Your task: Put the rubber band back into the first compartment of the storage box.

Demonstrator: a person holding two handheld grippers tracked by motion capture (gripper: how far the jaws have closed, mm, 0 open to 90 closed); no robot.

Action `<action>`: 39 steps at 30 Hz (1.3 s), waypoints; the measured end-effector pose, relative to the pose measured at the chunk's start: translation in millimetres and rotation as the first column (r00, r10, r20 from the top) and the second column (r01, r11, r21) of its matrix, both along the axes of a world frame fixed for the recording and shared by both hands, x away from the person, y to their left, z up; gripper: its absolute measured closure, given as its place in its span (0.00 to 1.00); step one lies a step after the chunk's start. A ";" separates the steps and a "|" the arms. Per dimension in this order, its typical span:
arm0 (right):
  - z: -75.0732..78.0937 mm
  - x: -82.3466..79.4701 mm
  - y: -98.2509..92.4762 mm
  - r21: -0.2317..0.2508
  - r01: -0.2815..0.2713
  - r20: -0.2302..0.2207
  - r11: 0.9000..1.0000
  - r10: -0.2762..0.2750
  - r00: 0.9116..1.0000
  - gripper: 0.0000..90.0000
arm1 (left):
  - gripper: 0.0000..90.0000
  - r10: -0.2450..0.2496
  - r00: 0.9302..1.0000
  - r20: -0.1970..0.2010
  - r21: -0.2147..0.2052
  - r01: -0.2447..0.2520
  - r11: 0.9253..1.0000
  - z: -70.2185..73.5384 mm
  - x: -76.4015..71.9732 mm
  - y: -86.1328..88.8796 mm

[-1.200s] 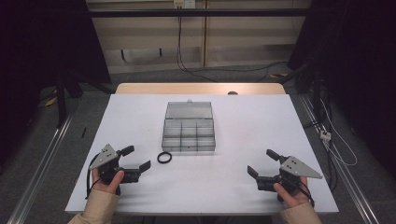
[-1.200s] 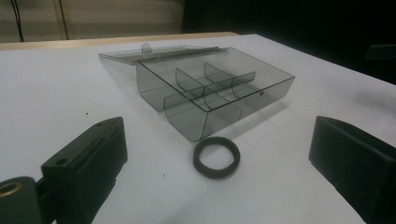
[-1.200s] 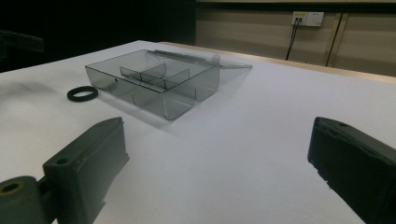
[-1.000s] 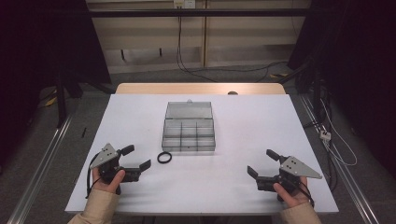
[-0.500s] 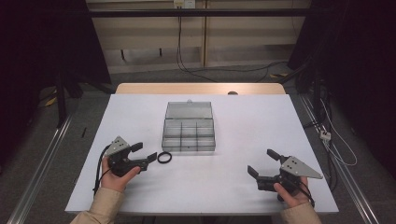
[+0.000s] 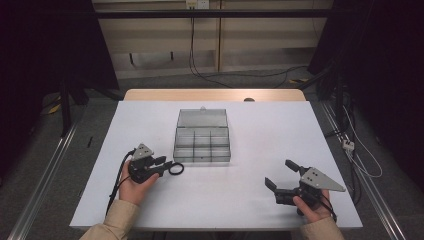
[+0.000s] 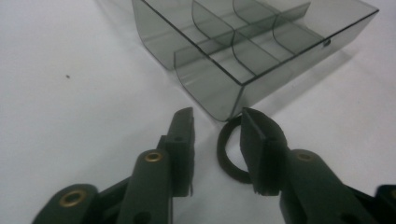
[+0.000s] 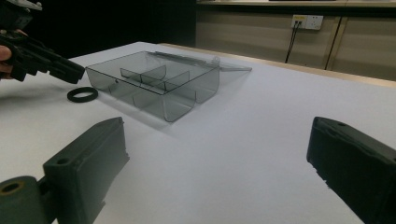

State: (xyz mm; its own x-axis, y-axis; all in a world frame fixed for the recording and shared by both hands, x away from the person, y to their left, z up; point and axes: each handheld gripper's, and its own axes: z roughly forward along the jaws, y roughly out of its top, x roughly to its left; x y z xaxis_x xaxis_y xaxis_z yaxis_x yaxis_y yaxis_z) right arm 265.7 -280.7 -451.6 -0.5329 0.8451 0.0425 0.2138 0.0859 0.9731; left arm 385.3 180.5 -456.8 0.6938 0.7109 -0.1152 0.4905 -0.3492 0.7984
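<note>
Your left gripper [image 7: 217, 128] is narrowly open astride the black ring [image 7: 229, 151] beside the clear box [image 6: 202, 138]; your right gripper [image 6: 281, 176] gapes wide.

The table [image 6: 250, 200] is white; the compartment box [image 6: 202, 144] is smoky grey, see-through plastic. The ring [image 7: 231, 149] looks black, perhaps dark grey. Both sleeves [image 6: 117, 222] are tan.
</note>
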 end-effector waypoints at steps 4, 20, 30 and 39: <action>0.0 0.2 0.1 0.000 -0.002 -0.001 1.000 0.002 1.000 0.05 | 0.82 -0.015 0.999 -0.028 0.017 0.016 1.000 -2.9 1.9 -4.8; 0.9 -0.1 0.4 0.004 -0.009 0.009 1.000 0.009 1.000 0.05 | 0.98 -0.011 0.996 -0.089 0.023 0.013 1.000 -3.2 1.8 -11.5; 0.8 -0.1 -0.2 0.011 -0.006 0.008 1.000 0.006 1.000 0.05 | 0.98 -0.055 0.992 -0.116 -0.006 0.055 0.998 6.4 -3.5 -11.8; 0.5 -0.1 0.1 0.011 -0.007 0.008 1.000 0.007 1.000 0.05 | 0.98 -0.114 0.985 -0.130 -0.023 0.112 0.993 20.1 -7.0 -20.6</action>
State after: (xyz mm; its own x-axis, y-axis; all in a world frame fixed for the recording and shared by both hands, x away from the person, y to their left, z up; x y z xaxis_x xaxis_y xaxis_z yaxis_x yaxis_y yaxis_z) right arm 265.6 -280.6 -451.0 -0.5390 0.8410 0.0474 0.2051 0.0765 0.9758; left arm 378.2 159.9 -436.7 0.7480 0.6260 -0.2202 0.5487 -0.3967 0.7359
